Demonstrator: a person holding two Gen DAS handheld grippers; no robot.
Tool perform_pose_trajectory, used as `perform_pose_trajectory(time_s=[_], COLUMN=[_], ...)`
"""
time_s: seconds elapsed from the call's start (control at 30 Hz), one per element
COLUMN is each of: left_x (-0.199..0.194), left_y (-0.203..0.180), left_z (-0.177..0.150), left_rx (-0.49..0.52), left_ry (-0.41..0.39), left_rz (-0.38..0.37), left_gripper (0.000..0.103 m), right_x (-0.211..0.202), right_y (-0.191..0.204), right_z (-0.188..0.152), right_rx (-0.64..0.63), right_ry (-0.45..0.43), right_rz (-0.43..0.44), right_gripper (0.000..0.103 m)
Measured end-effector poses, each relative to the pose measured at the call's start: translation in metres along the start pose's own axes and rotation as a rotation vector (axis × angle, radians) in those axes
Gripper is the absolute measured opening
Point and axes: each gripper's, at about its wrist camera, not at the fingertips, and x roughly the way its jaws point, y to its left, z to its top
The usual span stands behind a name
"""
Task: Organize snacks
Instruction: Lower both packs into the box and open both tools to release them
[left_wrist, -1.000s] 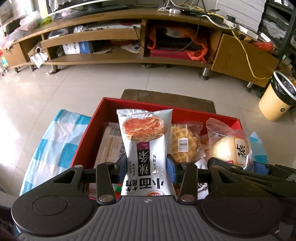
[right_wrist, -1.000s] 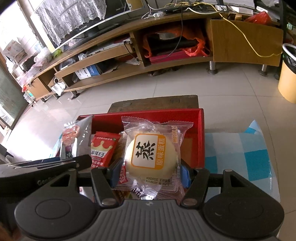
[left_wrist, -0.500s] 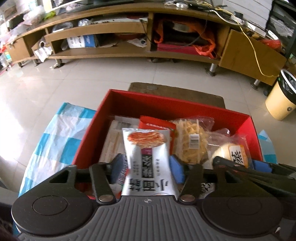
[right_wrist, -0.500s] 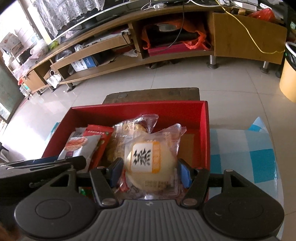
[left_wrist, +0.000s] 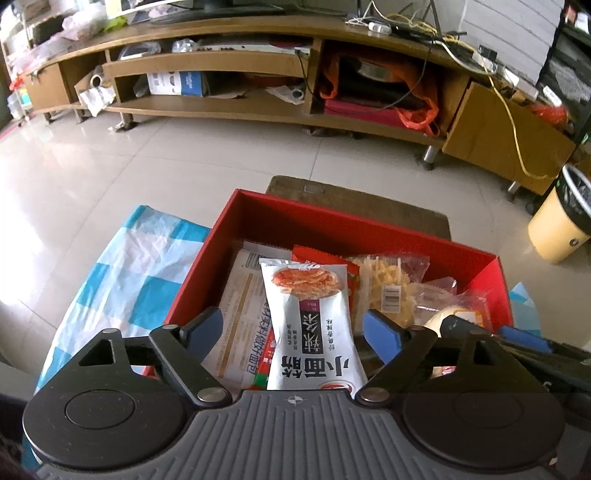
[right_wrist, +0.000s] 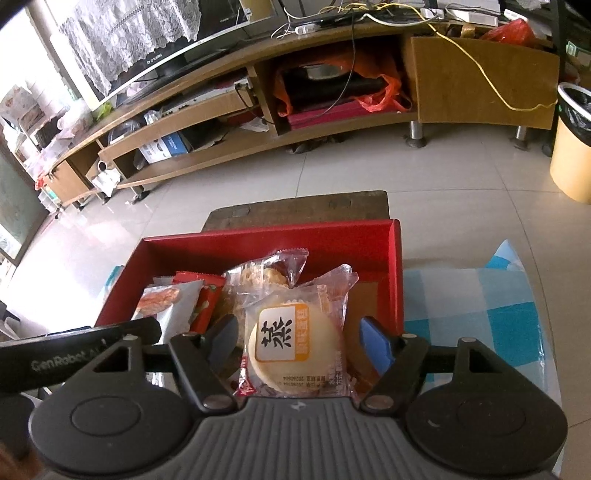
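A red box (left_wrist: 332, 225) (right_wrist: 258, 251) holds several snack packets. A silver noodle-snack packet (left_wrist: 306, 314) lies in it between the jaws of my left gripper (left_wrist: 295, 328). Those jaws are opening and their blue pads stand clear of the packet. A clear-wrapped steamed cake (right_wrist: 295, 339) rests in the box's right part, between the jaws of my right gripper (right_wrist: 301, 339). They are opening too, with a gap on both sides. A waffle packet (left_wrist: 388, 284) and a red packet (left_wrist: 317, 258) lie behind the silver one.
A blue-and-white checked cloth (left_wrist: 122, 277) (right_wrist: 480, 314) covers the surface on both sides of the box. Behind the box is a dark wooden board (left_wrist: 369, 203). Across the tiled floor stand a long TV cabinet (left_wrist: 258, 107) and a yellow bin (left_wrist: 561, 221).
Both packets have gone from upright in the jaws to lying down in the box. Both pairs of jaws have spread and let go of them.
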Motion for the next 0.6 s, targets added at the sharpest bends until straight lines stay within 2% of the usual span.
perform_pose_trajectory(time_s=[0.6], left_x=[-0.027], left_y=[0.013], left_z=[-0.019], left_rx=[-0.021], left_ry=[0.017], left_rz=[-0.01], left_gripper=[0.09], right_x=[-0.03], right_y=[0.013], right_z=[-0.013], right_rx=[-0.036], right_ry=[-0.017], right_rz=[0.021], right_gripper=[0.071])
